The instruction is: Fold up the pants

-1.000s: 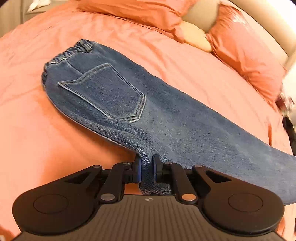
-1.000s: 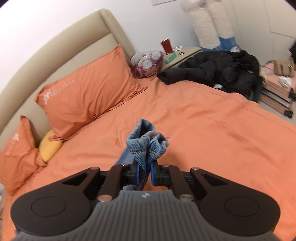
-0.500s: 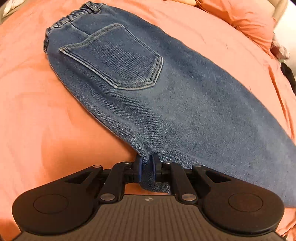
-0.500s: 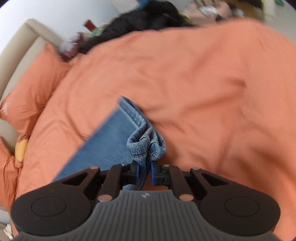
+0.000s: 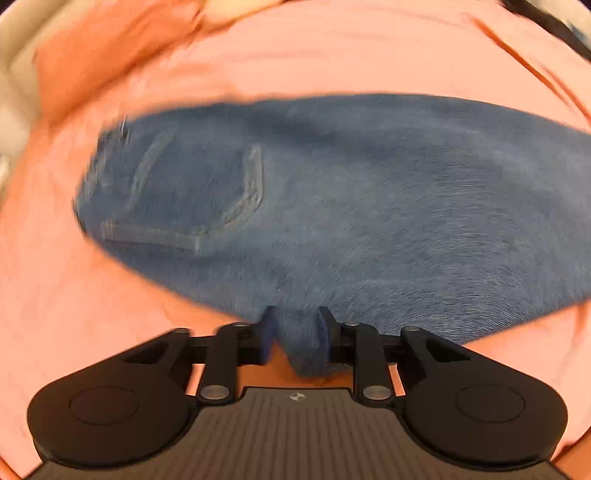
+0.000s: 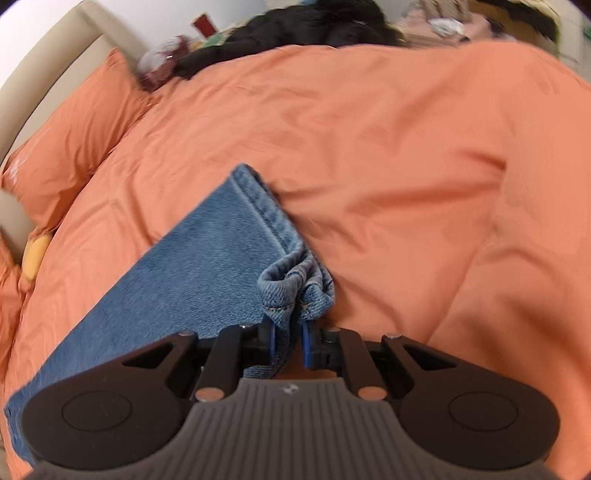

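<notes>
Blue denim pants (image 5: 332,206) lie flat across the orange bed, folded lengthwise, back pocket (image 5: 192,192) up at the left; the view is blurred. My left gripper (image 5: 295,332) has its jaws parted, with a fold of the pants' edge loose between them. In the right wrist view the pants leg (image 6: 192,266) runs down-left and its hem (image 6: 291,280) bunches at my right gripper (image 6: 288,339), whose jaws are slightly apart around the hem.
The orange bed cover (image 6: 388,166) fills both views. An orange pillow (image 6: 66,147) and beige headboard (image 6: 44,74) lie at the left. A black jacket (image 6: 303,22) lies at the bed's far edge.
Both grippers lowered the pants onto the bed and their jaws have opened. The left view has swung, so the pants now lie crosswise.
</notes>
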Motion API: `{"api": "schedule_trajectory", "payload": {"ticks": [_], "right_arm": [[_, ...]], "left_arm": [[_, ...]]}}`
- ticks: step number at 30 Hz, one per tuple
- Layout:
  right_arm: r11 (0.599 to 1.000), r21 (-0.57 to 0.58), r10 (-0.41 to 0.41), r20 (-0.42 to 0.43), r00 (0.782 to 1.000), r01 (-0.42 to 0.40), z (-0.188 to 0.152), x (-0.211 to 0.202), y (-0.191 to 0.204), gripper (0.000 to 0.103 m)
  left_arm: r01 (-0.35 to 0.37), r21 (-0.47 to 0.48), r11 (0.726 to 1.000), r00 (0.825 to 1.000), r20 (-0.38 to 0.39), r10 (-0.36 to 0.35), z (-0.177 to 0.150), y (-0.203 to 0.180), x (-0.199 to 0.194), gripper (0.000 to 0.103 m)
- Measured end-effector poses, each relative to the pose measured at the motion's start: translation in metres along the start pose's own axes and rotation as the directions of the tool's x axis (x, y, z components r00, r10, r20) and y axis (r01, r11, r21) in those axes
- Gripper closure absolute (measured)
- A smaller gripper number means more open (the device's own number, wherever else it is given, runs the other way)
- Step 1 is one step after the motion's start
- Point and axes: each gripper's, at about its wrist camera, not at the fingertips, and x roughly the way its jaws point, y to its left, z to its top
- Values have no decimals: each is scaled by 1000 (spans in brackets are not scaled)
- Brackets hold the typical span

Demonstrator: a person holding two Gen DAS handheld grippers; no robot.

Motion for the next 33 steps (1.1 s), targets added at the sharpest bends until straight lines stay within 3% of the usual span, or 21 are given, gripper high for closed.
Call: {"api": "schedule_trajectory", "payload": {"ticks": [2, 5, 7, 9, 12, 14, 16, 20, 26, 33], "right_arm": [[1000, 0, 18, 0, 1000, -18, 2, -4, 0, 96], [999, -19, 40, 16, 999, -40, 3, -10, 1, 96], [998, -41, 53, 34, 998, -51, 2, -16, 4, 96], [997, -47, 67, 44, 997, -65, 4, -20, 7, 95], [996, -53, 76, 41, 996, -74, 7, -22, 8, 95], [995, -67, 76, 38, 996, -74, 8, -23, 9, 95], [993, -91, 74, 41, 996, -70, 9, -25, 12, 95], [989, -139, 57, 44, 997, -50, 10, -29, 23, 95], [974, -225, 55, 79, 995, -36, 7, -39, 38, 95], [965, -260, 56, 100, 993, -28, 7, -44, 47, 95]], "left_arm": [[-8, 91, 996, 999, 43, 4, 9, -17, -13, 75], [71, 220, 973, 992, 91, -93, 21, -50, -30, 75], [135, 302, 944, 979, 106, -174, 32, -76, -36, 75], [190, 399, 897, 959, 120, -257, 39, -107, -38, 75], [231, 550, 803, 932, 112, -345, 45, -155, -30, 75], [271, 607, 747, 914, 82, -398, 48, -182, -20, 75], [288, 640, 712, 903, 67, -425, 51, -203, -10, 75], [288, 649, 704, 912, 38, -409, 70, -231, 14, 75], [265, 644, 717, 924, 43, -380, 111, -251, 41, 79], [213, 679, 703, 936, 65, -346, 153, -269, 61, 83]]}}
